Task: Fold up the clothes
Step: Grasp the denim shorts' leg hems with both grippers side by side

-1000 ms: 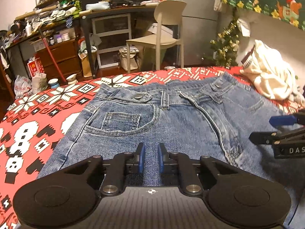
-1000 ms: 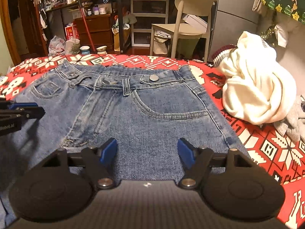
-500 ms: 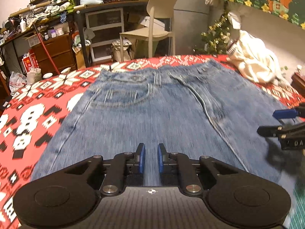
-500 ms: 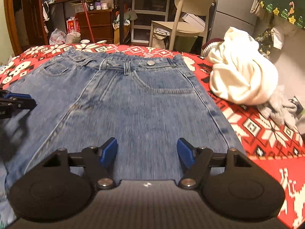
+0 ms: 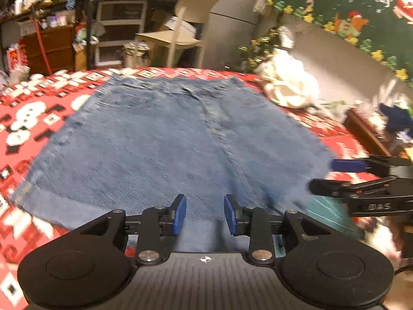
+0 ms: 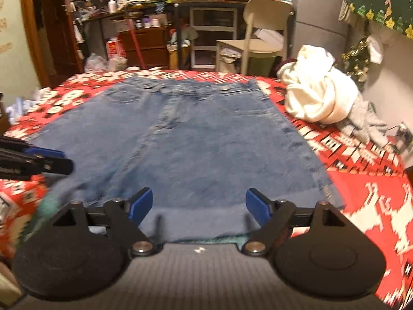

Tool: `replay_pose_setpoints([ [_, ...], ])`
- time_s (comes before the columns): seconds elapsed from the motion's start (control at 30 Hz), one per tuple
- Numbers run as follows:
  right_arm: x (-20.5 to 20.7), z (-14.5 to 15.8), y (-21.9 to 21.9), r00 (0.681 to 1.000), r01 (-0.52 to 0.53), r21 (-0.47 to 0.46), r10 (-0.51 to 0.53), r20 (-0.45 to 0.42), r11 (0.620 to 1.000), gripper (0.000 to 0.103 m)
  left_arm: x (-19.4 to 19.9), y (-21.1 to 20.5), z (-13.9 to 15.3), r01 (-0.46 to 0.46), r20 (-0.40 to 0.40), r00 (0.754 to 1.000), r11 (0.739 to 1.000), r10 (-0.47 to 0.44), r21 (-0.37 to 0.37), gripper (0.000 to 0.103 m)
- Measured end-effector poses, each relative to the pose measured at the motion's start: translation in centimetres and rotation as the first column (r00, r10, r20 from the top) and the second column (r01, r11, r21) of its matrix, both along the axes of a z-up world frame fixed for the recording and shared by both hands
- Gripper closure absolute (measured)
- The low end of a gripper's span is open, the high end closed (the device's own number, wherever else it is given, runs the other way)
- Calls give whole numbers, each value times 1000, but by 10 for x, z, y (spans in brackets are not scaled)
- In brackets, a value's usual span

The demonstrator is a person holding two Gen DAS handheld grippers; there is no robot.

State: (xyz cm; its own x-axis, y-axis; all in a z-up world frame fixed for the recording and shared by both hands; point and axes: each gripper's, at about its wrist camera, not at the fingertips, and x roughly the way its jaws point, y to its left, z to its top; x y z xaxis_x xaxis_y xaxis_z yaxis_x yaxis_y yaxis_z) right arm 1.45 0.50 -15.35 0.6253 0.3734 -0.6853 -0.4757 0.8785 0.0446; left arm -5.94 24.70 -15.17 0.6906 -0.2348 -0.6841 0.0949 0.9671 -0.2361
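Denim jeans [image 5: 165, 139] are lying spread ahead of both tongs; left tongs [image 5: 204, 214], pinched earlier, are now released, right tongs [image 6: 198, 204] gaping, both retreating hemward.

The jeans [image 6: 196, 139] are faded mid-blue denim with paler wear along the centre seam. They lie on a red bedspread [image 6: 366, 180] patterned in white and black geometric motifs, snowflakes and reindeer. Near the bedspread's far right corner sits a cream-white garment [image 6: 317, 95] with a grey one [image 6: 366, 121] beside it. Both the left gripper [image 5: 204, 215] and right gripper [image 6: 198, 205] are matte black with bright blue finger pads. A dark green wall banner [image 5: 343, 7] carries white lettering and yellow, red accents. The chair [image 6: 260, 33] is beige.
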Motion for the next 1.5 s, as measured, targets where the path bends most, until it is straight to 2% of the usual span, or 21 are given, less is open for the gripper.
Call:
replay_pose_setpoints([
  [0.13,-29,6,7,1000,-7,45,9,-23,999,31,-22,-13,-3,34,-14,999,998,-34,-45,71],
  [0.2,-42,4,13,999,-17,55,19,-43,998,43,-30,-18,-7,39,-29,999,996,-41,-83,73],
  [0.3,-56,-3,20,996,-27,85,34,-88,996,55,-39,-26,-16,52,-45,997,990,-58,-128,76],
  [0.47,-61,-16,24,988,-16,159,40,-148,987,61,-38,-38,-20,116,34,993,991,-114,-64,76],
  [0.67,-52,-26,28,982,-17,216,57,-179,976,78,-27,-41,-29,140,32,990,990,-139,-31,76],
  [0.83,-48,-25,28,983,-23,254,68,-172,967,79,-29,-39,-32,156,44,987,986,-153,-62,77],
  [0.97,-42,-21,27,982,-11,292,66,-177,956,76,-25,-40,-33,145,69,988,988,-141,-56,76],
  [1.1,-35,-19,25,978,16,333,54,-200,943,74,-25,-45,-34,152,88,985,988,-150,-17,76],
  [1.2,-38,-14,22,982,6,361,62,-178,933,69,-28,-48,-33,166,105,981,986,-166,9,76],
  [1.33,-32,-20,23,977,20,374,61,-204,927,67,-26,-50,-36,171,104,980,985,-172,16,76],
  [1.37,-31,-22,25,977,20,368,61,-205,930,68,-25,-50,-37,171,102,980,985,-172,18,77],
  [1.43,-30,-25,29,978,13,337,59,-201,941,77,-23,-51,-37,169,106,980,985,-171,31,77],
  [1.5,-30,-29,32,979,3,300,58,-194,954,85,-21,-52,-36,165,102,980,985,-170,57,88],
])
